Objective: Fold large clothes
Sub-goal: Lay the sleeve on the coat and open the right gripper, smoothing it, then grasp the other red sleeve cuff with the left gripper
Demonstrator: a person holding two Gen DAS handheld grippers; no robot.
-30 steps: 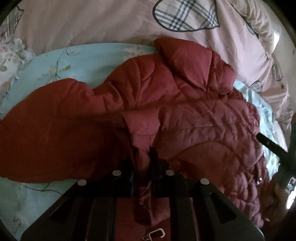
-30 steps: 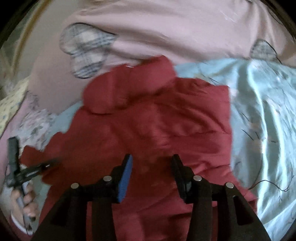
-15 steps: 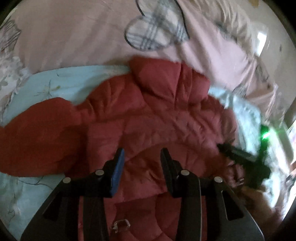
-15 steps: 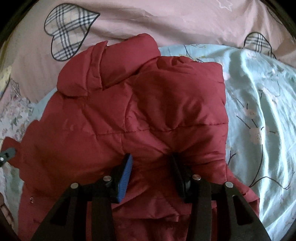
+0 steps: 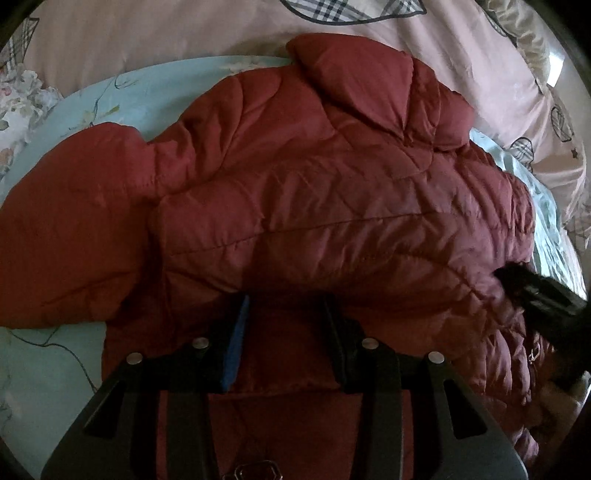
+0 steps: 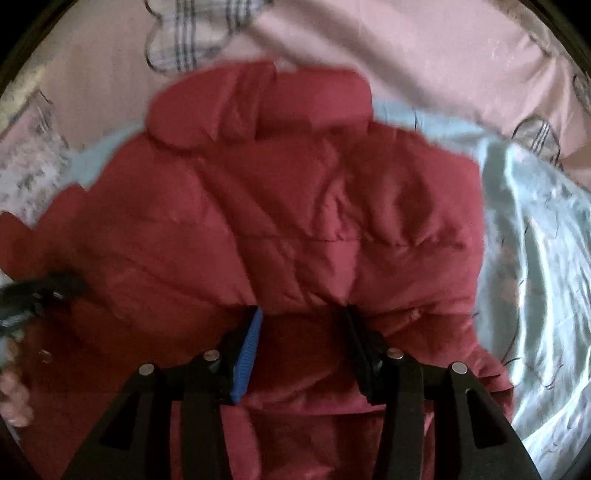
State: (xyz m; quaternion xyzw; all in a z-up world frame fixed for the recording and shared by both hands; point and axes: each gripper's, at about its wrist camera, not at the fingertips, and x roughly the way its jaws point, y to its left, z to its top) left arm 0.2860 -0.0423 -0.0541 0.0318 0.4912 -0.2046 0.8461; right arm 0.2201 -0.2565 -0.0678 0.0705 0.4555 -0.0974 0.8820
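Nearest, left gripper parted over the red puffer jacket, tips tucked under a puffy fold; whether the pads pinch cloth, impossible to tell. Right gripper likewise parted at the jacket's near fold, tips hidden beneath it, hold unclear. Jacket spread flat on the light blue floral sheet, one sleeve flung out leftward. Beyond the jacket's collar, pink quilt with plaid hearts.

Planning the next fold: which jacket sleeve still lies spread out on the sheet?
The left sleeve, stretched flat over the blue sheet; the other side is already folded in.
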